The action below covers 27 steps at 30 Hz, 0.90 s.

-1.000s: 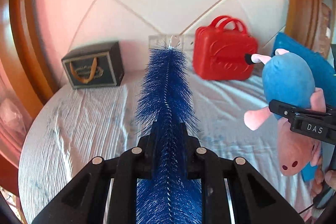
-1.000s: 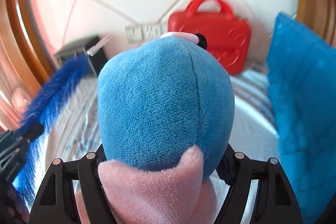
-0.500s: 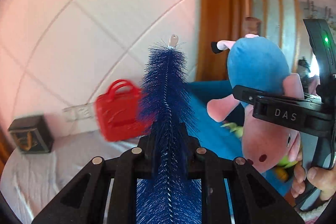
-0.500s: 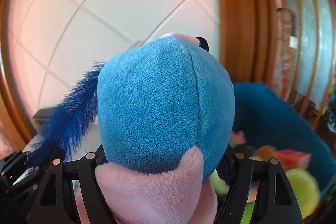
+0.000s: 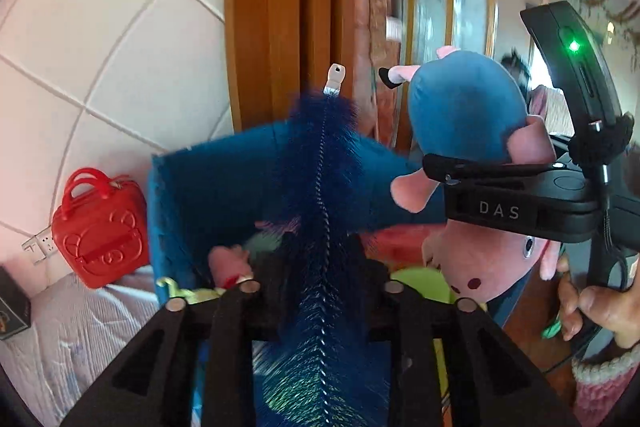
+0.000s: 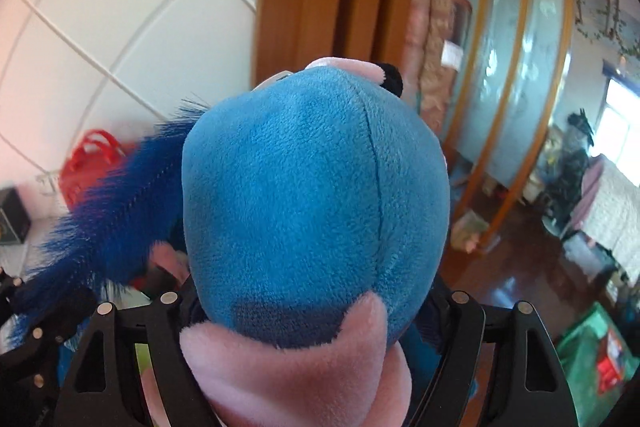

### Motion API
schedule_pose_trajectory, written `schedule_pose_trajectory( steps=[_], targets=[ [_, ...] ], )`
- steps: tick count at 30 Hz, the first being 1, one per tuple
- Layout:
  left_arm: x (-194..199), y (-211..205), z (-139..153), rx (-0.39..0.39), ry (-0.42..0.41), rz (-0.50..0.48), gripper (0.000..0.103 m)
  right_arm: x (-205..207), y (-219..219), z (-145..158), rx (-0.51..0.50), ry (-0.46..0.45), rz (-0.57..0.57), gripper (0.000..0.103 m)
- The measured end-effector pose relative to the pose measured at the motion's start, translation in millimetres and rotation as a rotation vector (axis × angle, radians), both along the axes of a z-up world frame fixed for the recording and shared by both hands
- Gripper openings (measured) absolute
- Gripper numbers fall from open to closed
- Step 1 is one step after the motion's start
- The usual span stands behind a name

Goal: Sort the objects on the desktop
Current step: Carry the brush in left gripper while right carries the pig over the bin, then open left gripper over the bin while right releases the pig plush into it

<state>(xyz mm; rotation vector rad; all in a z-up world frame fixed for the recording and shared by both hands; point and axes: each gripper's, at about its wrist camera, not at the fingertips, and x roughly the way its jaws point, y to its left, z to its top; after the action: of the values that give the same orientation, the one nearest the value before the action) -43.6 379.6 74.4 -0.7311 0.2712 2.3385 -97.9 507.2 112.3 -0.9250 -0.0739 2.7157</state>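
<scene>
Bin (image 5: 208,187): toys inside; brush (image 5: 320,187), plush (image 5: 464,107) above.

Brush (image 5: 320,163): deep blue bristles, twisted silver wire core, pale metal tip.
Plush (image 5: 464,115): blue body, pink limbs and snout, small black tip on one limb; dark red dots on snout.
Bin (image 5: 216,187): blue fabric walls.
Case (image 5: 100,231): bright red, embossed bear-face pattern.
Box (image 5: 12,303): black.
Surface (image 5: 88,327): white cloth, fine ribbed texture.
Both grippers black; right gripper (image 5: 472,167) carries white "DAS" lettering.
Wall (image 5: 100,27): white tiles.
</scene>
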Motion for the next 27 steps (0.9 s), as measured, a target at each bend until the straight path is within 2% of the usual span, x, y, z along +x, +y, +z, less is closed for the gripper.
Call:
schedule_pose_trajectory(
  steps=[3, 4, 5, 6, 8, 12, 16, 19, 21, 24, 27],
  targets=[
    [-3.3, 21.7, -21.0, -0.099, -0.039, 0.024, 0.042, -8.0, 38.7, -44.7, -0.031, -0.115, -0.007, 0.082],
    [-4.3, 24.9, -22.9, -0.11, -0.041, 0.029, 0.045, -13.0, 46.0, -63.1, -0.046, -0.166, -0.004, 0.083],
    [-4.7, 24.4, -24.0, -0.115, -0.036, 0.039, 0.053, -19.4, 54.1, -73.8, -0.071, -0.191, -0.004, 0.083],
    [-5.3, 23.2, -22.7, -0.12, -0.023, 0.061, 0.062, -28.3, 64.5, -82.1, -0.111, -0.205, -0.003, 0.084],
    [-4.0, 20.1, -21.5, -0.122, -0.002, 0.087, 0.071, -31.9, 82.5, -89.6, -0.197, -0.209, -0.024, 0.088],
    [-0.1, 19.4, -18.3, -0.099, -0.001, 0.105, 0.072, -22.5, 96.0, -80.6, -0.196, -0.155, -0.051, 0.103],
    [2.4, 2.5, -13.1, -0.059, 0.049, 0.139, 0.073, -7.1, 97.0, -64.1, -0.211, -0.097, -0.053, 0.103],
    [8.3, -10.3, -8.8, -0.025, 0.057, 0.131, 0.083, 2.6, 90.2, -61.7, -0.184, -0.094, -0.059, 0.103],
    [19.0, -21.4, -3.7, -0.008, 0.089, 0.134, 0.096, 0.6, 64.7, -52.5, -0.168, -0.068, -0.06, 0.103],
    [32.8, -35.5, 2.9, 0.006, 0.123, 0.138, 0.102, 19.7, 48.3, -39.6, -0.143, -0.008, -0.062, 0.103],
    [51.5, -49.4, 5.7, 0.033, 0.123, 0.125, 0.102, 41.1, 31.9, -32.4, -0.128, 0.018, -0.061, 0.103]
  ],
)
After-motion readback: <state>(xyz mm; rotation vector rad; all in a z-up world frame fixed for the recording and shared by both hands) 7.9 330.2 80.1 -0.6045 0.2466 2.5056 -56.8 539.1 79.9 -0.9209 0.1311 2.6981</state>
